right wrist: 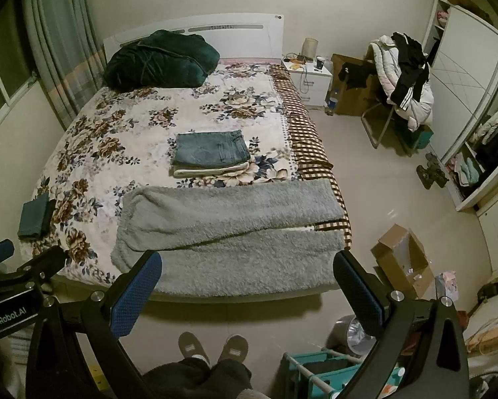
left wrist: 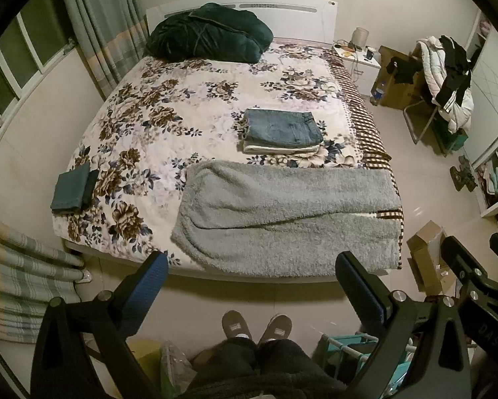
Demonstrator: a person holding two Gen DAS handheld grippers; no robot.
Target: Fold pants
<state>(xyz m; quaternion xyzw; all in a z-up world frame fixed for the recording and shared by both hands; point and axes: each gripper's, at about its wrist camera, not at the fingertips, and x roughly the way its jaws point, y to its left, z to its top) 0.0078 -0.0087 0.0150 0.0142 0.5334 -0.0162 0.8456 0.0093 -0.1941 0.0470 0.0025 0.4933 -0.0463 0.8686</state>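
Observation:
Grey fleece pants (left wrist: pixel 288 212) lie flat across the foot of the floral bed (left wrist: pixel 169 126), waist at the left, legs toward the right edge; they also show in the right wrist view (right wrist: pixel 229 232). My left gripper (left wrist: pixel 252 266) is open and empty, held high above the floor before the bed's foot. My right gripper (right wrist: pixel 249 266) is open and empty, beside the left one, and shows in the left wrist view (left wrist: pixel 474 249). Neither touches the pants.
Folded jeans on a white folded garment (left wrist: pixel 282 131) lie mid-bed. A dark green folded cloth (left wrist: pixel 71 188) lies at the left edge. A dark green duvet (left wrist: pixel 209 33) sits by the headboard. A cardboard box (right wrist: pixel 401 259), chair with clothes (right wrist: pixel 401 79), nightstand (right wrist: pixel 308 76) and teal rack (right wrist: pixel 328 372) stand around. My slippers (left wrist: pixel 255 324) are below.

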